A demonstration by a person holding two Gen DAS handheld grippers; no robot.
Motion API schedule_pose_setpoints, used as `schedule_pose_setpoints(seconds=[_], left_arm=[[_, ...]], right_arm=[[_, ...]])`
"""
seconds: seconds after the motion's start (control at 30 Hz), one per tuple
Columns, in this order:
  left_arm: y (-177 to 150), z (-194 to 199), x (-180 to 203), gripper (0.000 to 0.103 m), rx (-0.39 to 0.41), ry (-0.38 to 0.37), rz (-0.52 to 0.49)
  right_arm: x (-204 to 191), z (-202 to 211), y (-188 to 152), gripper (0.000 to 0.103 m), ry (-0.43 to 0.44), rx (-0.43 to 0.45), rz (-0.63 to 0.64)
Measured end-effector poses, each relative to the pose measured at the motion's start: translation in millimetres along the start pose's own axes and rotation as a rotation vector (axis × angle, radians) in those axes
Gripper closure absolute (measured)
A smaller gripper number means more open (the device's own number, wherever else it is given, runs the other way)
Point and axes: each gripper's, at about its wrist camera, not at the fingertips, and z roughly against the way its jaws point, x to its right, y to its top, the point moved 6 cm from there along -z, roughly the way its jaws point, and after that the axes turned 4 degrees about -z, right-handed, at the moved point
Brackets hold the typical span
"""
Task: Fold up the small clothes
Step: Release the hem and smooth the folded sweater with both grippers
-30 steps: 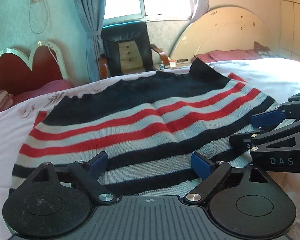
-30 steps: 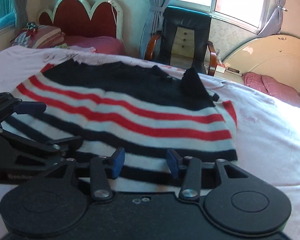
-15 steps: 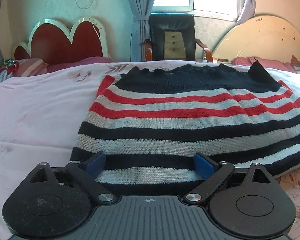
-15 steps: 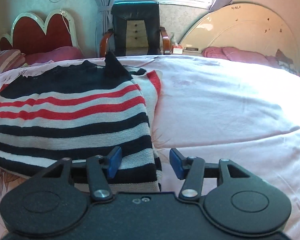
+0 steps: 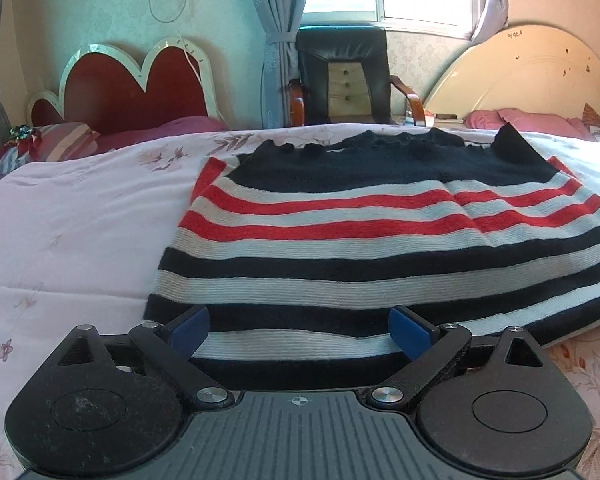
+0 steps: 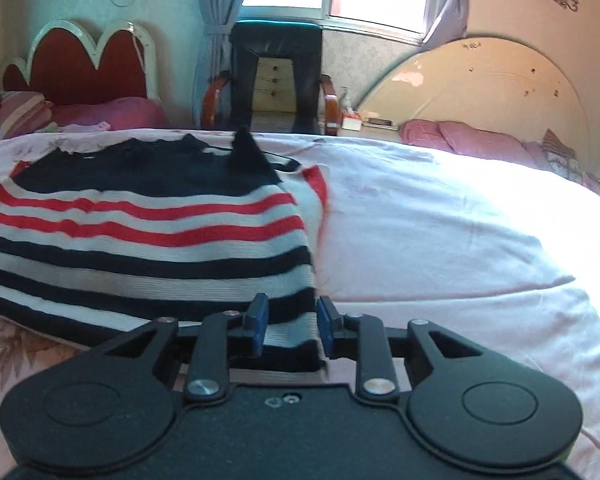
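The right gripper (image 6: 291,326) has just narrowed its blue pads around the near right hem corner of the striped sweater (image 5: 380,248) lying flat at the bed's (image 6: 440,232) near edge, while the left gripper (image 5: 299,330) stays wide over the hem, so a fold looks imminent.

We see a knitted sweater (image 5: 380,232) lying flat on the bed (image 5: 80,232), striped navy, pale grey and red, with a solid navy band at its far end. Its hem lies at the near edge of the bed, and one navy corner sticks up at the far right.
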Motion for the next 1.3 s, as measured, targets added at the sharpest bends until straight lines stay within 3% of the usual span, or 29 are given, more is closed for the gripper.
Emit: schedule_pose_setpoints(seconds=[0.13,0.2,0.5,0.6,0.67,0.8,0.9,0.97,1.07,1.3], left_arm=[[-10,-10,4,0.004,-0.015,-0.003,0.015],[-12,-11,0,0.002,-0.015,-0.01,0.02],[-12,-7,-6,0.0,-0.023,-0.004,0.016],[-11,8,-17,0.0,0.02,0.02,0.039],[-21,-4,-27,0.0,-0.042,0.029,0.059],[-18,-9,-28,0.0,-0.057,0.017,0.059],[-15,4,-25,0.0,-0.032,0.014,0.078],[-23,-2,-22,0.0,-0.059,0.023,0.049],[-24,-5,-24,0.0,-0.062,0.015,0.06],[-23,7,-23,0.0,-0.064,0.022,0.051]], right_arm=[[-17,-25,-16,0.058,-0.021,-0.087,0.073],[-12,-28,-19,0.055,-0.015,-0.074,0.049],[-9,-27,-17,0.054,0.001,-0.102,0.032],[-4,-11,-12,0.056,0.027,-0.058,0.0],[4,-16,-19,0.058,0.008,-0.081,-0.006],[4,-21,-19,0.057,0.009,-0.11,-0.022],[4,-7,-14,0.056,0.039,-0.066,-0.058],[7,-16,-21,0.057,0.002,-0.112,-0.033],[8,-18,-22,0.057,0.015,-0.132,-0.026],[8,2,-16,0.056,0.032,-0.091,-0.057]])
